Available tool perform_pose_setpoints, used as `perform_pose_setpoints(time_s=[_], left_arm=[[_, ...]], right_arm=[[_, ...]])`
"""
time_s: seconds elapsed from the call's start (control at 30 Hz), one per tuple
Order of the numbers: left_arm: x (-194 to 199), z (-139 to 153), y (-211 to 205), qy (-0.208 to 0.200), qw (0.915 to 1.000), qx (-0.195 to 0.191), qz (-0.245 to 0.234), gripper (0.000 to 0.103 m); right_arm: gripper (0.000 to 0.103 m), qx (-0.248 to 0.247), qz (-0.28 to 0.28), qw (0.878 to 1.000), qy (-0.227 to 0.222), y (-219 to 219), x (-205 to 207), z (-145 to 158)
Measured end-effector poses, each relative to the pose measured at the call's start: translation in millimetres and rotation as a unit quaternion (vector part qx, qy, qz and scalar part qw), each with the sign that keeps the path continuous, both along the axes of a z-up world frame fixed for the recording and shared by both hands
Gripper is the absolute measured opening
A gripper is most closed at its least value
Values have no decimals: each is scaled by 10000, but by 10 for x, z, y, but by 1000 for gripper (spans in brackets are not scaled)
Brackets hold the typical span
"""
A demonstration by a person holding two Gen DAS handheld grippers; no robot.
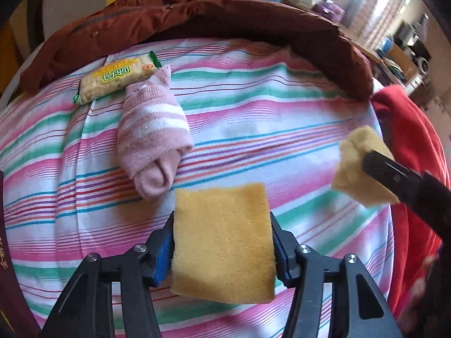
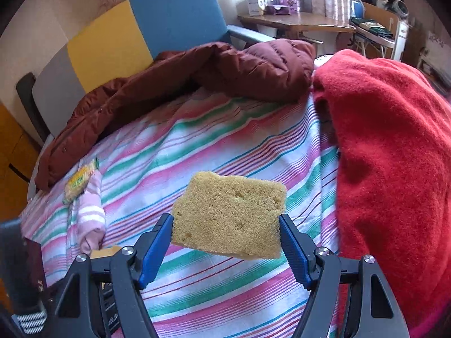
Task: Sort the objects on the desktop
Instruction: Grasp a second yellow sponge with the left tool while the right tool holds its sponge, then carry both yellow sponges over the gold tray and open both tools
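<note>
My left gripper (image 1: 222, 231) is shut on a yellow sponge cloth (image 1: 222, 242) and holds it above the striped sheet (image 1: 253, 129). My right gripper (image 2: 225, 225) is shut on a second yellow sponge (image 2: 229, 219), also held in the air; it shows at the right of the left wrist view (image 1: 360, 166). A rolled pink striped sock (image 1: 153, 138) lies just beyond the left gripper, with a wrapped snack bar (image 1: 115, 80) behind it. Both also show at the left of the right wrist view, the sock (image 2: 90, 214) and the snack bar (image 2: 80, 181).
A dark red padded jacket (image 2: 197, 76) lies along the far edge of the sheet. A red blanket (image 2: 394, 155) is heaped on the right side. A blue and yellow chair back (image 2: 146, 28) stands behind, with a wooden desk (image 2: 296, 22) further off.
</note>
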State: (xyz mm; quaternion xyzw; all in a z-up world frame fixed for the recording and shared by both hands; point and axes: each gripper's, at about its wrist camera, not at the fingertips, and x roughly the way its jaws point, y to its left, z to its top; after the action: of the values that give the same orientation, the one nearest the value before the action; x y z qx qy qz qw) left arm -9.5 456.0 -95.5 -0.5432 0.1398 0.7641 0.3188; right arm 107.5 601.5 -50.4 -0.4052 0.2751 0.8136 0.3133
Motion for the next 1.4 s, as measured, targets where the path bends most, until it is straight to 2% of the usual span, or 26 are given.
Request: perform_pose_setpoints(time_s=[0.1,0.33,0.43,0.53,0.67,0.73,0.8,0.9,1.07,1.17,1.23,1.27,1.4], left_arm=[[58,26,-139,45,9999,97,-56,57],[226,205,-570,471,9986,186,-135,57],[323,237,-709,636,9978,132,-113,57],[315,198,-882,702,9975,41,-22,57],[252,74,-988,443,9990,20,-21,60],[235,77,-1018,442,9989,148,-38,61],[222,79,-1041,387,9990,217,-38,61],[217,93,-1070,288,9989,362,-77,62],[207,104,-1150,194,9986,482,-129,62],[211,90,-1133,199,9986,453,-194,62],[219,88,-1124,223,9985,438,-234,62],[220,81,-1134,225,9985,444,-241,61],[231,57,-1091,378,9979,397,-340,59]], right_arm=[[75,-55,238,9997,-69,-50,-63,-44],[75,-55,1078,9941,-59,-287,-247,-83],[75,-9,1425,9898,-11,-412,-312,-76],[75,37,1681,9855,-222,-517,-391,-143],[78,105,1766,9835,-385,-563,-437,-209],[82,51,1731,9843,-355,-547,-431,-217],[94,2,1676,9853,-335,-521,-423,-225],[103,-32,1650,9862,-166,-514,-422,-198],[103,195,1636,9856,-381,-560,-500,-235],[99,294,1656,9847,-444,-585,-529,-233],[80,369,1687,9837,-502,-597,-541,-235],[76,368,1675,9835,-571,-588,-546,-251],[74,418,1742,9823,-550,-600,-542,-237]])
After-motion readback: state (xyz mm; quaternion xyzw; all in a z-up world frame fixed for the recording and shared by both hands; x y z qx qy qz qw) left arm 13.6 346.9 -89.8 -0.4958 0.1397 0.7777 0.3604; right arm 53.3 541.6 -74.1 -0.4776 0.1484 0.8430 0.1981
